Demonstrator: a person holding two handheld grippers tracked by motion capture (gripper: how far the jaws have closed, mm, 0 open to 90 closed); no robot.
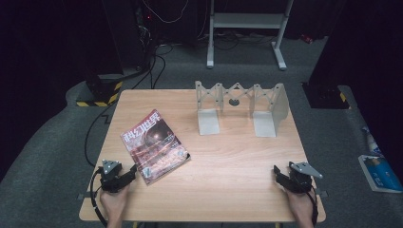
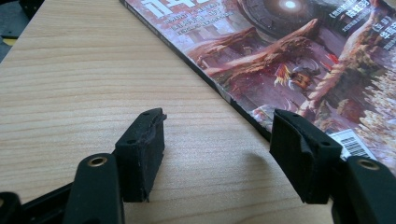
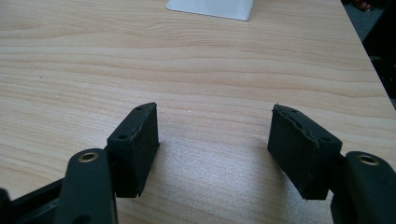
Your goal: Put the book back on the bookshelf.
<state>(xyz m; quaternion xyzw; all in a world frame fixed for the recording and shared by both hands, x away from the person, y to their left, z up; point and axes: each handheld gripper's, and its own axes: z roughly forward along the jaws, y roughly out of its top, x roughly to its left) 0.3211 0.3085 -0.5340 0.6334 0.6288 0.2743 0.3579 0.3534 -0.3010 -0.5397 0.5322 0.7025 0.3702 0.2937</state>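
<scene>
A magazine (image 1: pixel 154 145) with a reddish illustrated cover lies flat on the left half of the wooden table (image 1: pixel 228 161), turned at an angle. My left gripper (image 1: pixel 133 172) rests on the table just beside the magazine's near corner, open and empty. In the left gripper view the magazine (image 2: pixel 289 56) lies ahead and to the right, its edge close to the right jaw of the gripper (image 2: pixel 217 140). My right gripper (image 1: pixel 276 173) sits near the table's front right, open over bare wood (image 3: pixel 215 135). A white expandable book rack (image 1: pixel 240 107) stands at the back of the table.
A foot of the book rack (image 3: pixel 210 8) shows at the top of the right gripper view. Beyond the table are a white metal stand (image 1: pixel 247 28), cables on the grey floor, and a blue-and-white item (image 1: pixel 380 171) on the floor at right.
</scene>
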